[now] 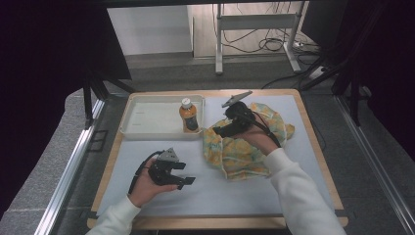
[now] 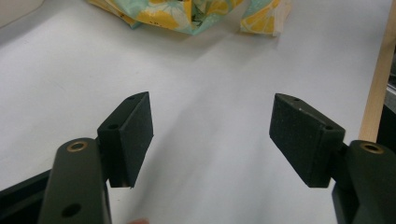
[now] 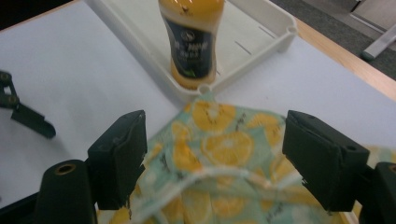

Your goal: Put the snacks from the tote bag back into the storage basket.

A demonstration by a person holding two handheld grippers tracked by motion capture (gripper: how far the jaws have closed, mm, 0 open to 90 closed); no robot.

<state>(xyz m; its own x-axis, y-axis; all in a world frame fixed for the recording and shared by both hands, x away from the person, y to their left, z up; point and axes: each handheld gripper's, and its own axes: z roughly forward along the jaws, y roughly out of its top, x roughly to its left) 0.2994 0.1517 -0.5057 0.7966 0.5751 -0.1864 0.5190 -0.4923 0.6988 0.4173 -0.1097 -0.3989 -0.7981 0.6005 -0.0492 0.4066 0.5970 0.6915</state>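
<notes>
A crumpled cloth with a lemon print point(image 1: 244, 144) lies on the right half of the white table mat point(image 1: 161, 196). My right gripper point(image 1: 219, 131) hovers open over the cloth's left part; in the right gripper view its wide-apart jaws point(image 3: 212, 156) frame the lemon-print cloth point(image 3: 224, 149) with nothing between them. An orange drink bottle point(image 1: 189, 115) stands upright in the right corner of a white tray point(image 1: 142, 120), seen close as the bottle point(image 3: 192, 42) in the tray point(image 3: 261, 28). My left gripper point(image 1: 183, 174) is open above bare mat, its jaws point(image 2: 211, 135) empty, the cloth point(image 2: 187, 14) beyond them.
The wooden table edge point(image 1: 313, 142) runs along the right, with a metal rail point(image 1: 377, 161) past it. A desk frame and cables point(image 1: 259, 34) stand on the floor behind the table. My left gripper's tip point(image 3: 28, 119) shows at the left of the right gripper view.
</notes>
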